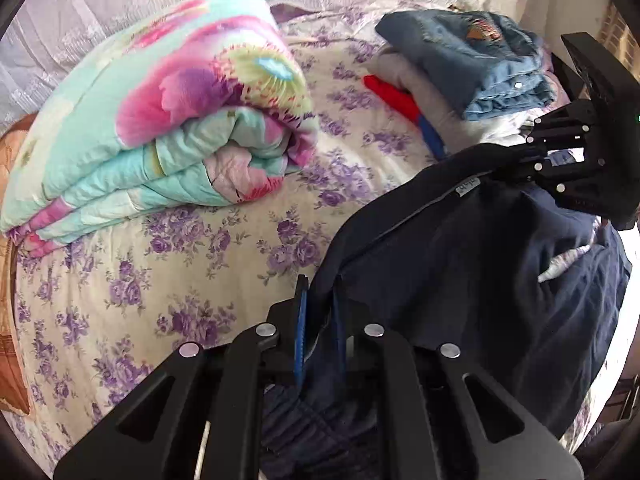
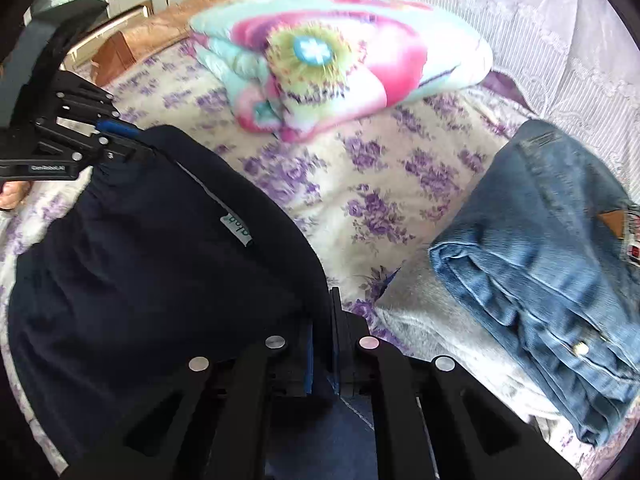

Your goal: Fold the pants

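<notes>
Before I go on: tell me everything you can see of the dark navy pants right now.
The navy pants are soft, matte dark fabric with a gathered waistband and a small pale label sewn inside it. The left tongs and right tongs are each shut on the waistband edge, which spans between them. The rest hangs in loose folds and drapes onto the floral bedsheet. The legs' ends are out of view. The pants lie clear of the folded jeans and the rolled quilt.

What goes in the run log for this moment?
stage: lifting | left gripper: shut on navy pants | right gripper: shut on navy pants | pants: waistband stretched between grippers over bed
</notes>
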Action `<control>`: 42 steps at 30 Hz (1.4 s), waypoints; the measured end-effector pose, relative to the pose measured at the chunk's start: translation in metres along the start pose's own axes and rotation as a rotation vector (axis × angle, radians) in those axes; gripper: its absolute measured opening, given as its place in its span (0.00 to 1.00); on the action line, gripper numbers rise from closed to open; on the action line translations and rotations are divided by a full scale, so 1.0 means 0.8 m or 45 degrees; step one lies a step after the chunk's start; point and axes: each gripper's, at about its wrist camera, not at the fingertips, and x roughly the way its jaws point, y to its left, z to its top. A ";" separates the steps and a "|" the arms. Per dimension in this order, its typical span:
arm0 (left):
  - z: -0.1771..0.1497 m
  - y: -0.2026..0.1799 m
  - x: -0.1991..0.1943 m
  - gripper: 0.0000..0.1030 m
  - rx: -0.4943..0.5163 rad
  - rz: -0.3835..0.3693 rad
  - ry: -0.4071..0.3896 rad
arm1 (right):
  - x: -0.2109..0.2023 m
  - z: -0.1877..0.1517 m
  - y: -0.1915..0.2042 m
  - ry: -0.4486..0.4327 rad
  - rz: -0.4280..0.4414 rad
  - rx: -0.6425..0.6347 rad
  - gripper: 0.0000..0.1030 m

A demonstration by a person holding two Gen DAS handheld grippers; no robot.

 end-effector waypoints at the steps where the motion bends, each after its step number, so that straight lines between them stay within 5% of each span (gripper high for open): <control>1: -0.011 -0.006 -0.018 0.12 0.019 0.000 -0.021 | -0.022 -0.009 0.009 -0.035 0.017 0.009 0.07; 9: -0.154 -0.070 -0.120 0.12 0.121 -0.052 -0.171 | -0.110 -0.111 0.137 -0.182 -0.002 0.079 0.07; 14: -0.226 -0.092 -0.141 0.10 0.098 -0.097 -0.189 | -0.124 -0.161 0.203 -0.119 0.019 0.050 0.07; 21: -0.285 -0.115 -0.155 0.10 0.143 -0.082 -0.164 | -0.109 -0.208 0.254 -0.026 0.028 -0.002 0.07; 31: -0.326 -0.121 -0.109 0.16 0.156 -0.081 0.004 | -0.032 -0.245 0.265 0.092 0.079 0.073 0.11; 32: -0.329 -0.124 -0.116 0.19 0.175 -0.063 -0.002 | -0.033 -0.245 0.264 0.095 0.084 0.084 0.12; 34: -0.332 -0.130 -0.138 0.59 0.205 -0.059 -0.024 | -0.036 -0.244 0.264 0.102 0.087 0.083 0.13; 36: -0.336 -0.136 -0.173 0.69 0.256 -0.053 -0.131 | -0.041 -0.244 0.268 0.117 0.094 0.068 0.30; 39: -0.329 -0.138 -0.211 0.70 0.224 -0.099 -0.230 | -0.061 -0.243 0.274 0.137 0.141 0.060 0.54; 42: -0.301 -0.143 -0.219 0.82 0.093 -0.102 -0.288 | -0.096 -0.229 0.272 0.025 0.249 0.113 0.56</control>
